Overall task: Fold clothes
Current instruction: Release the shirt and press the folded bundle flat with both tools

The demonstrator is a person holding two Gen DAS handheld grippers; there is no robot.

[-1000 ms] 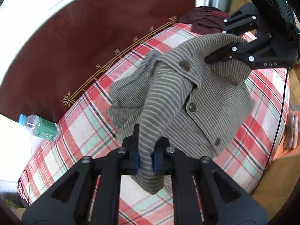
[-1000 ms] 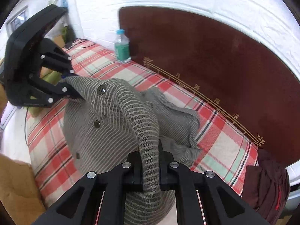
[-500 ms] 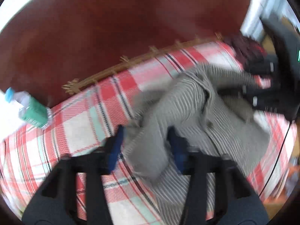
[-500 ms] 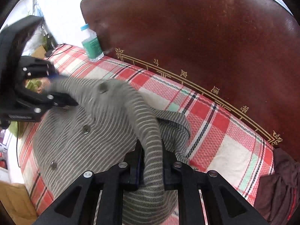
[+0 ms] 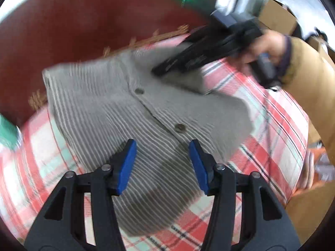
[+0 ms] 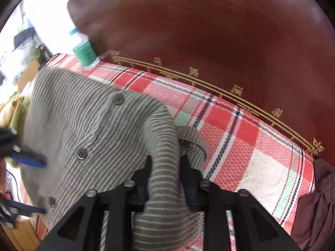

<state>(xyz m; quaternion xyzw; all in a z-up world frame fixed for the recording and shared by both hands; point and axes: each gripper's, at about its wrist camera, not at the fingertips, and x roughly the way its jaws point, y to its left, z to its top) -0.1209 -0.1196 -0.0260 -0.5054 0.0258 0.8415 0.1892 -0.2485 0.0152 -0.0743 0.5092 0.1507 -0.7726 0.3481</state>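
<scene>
Left wrist view: grey striped button-up shirt (image 5: 117,108) on the red plaid bedspread (image 5: 278,129).
Left tongs (image 5: 162,163) hover released above it; right tongs (image 6: 164,177) are opening, a shirt fold between them.

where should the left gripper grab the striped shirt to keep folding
Probably the striped shirt at its bottom hem, the loose edge nearest the left gripper, coming from above with the jaws straddling that edge. The body lies flat on the plaid bedcover, so mid-panel offers no fold to pinch. The right gripper is opening around its sleeve.
</scene>
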